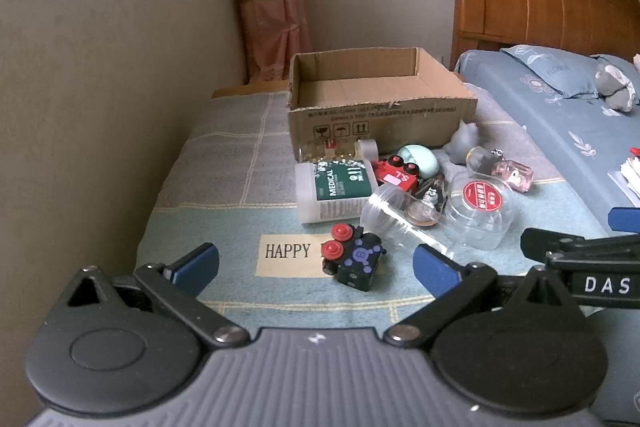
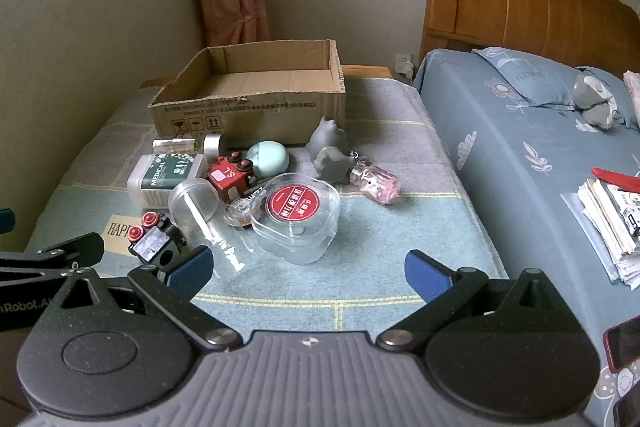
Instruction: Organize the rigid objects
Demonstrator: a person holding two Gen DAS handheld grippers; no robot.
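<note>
On the blanket before my spread, empty left gripper [image 1: 316,263] and right gripper [image 2: 308,267], I'd grip the black toy [image 1: 354,257] squarely, then the cardboard box [image 1: 380,123].

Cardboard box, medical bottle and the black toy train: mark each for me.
Cardboard box [image 2: 248,115], right wrist view, on its printed front wall.
Medical bottle [image 1: 340,183], left wrist view, on its green label.
Black toy train [image 1: 360,261], left wrist view, on its patterned side.
</note>
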